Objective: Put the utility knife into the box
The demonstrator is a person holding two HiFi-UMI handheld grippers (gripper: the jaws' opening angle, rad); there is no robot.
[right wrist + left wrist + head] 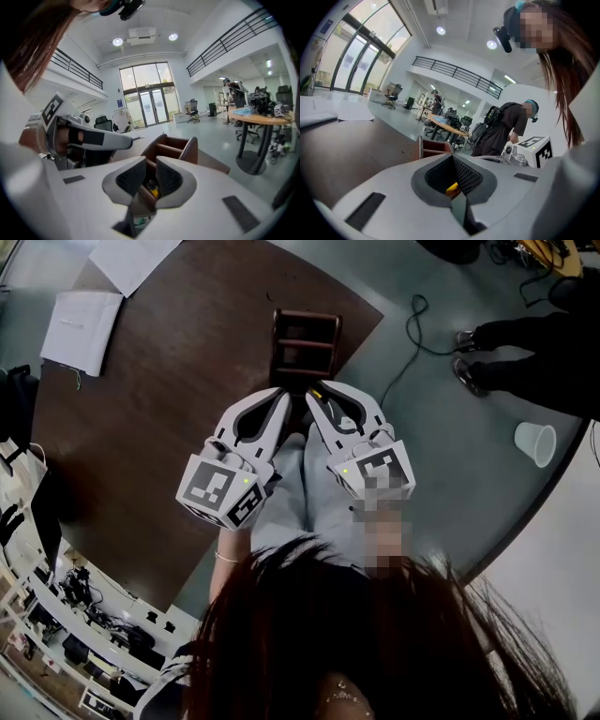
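Observation:
A small brown wooden box stands on the dark brown table near its edge, straight ahead of both grippers. It also shows in the left gripper view as the box and in the right gripper view as the box. The utility knife, yellow and black, lies just in front of the box by the gripper tips. My left gripper is shut with its tips together, and the knife peeks through behind them. My right gripper is open by a narrow gap, through which the knife shows. Whether it touches the knife is unclear.
White papers lie at the table's far left. A paper cup and a black cable are on the grey floor to the right, beside a standing person's legs. My own lap is under the grippers.

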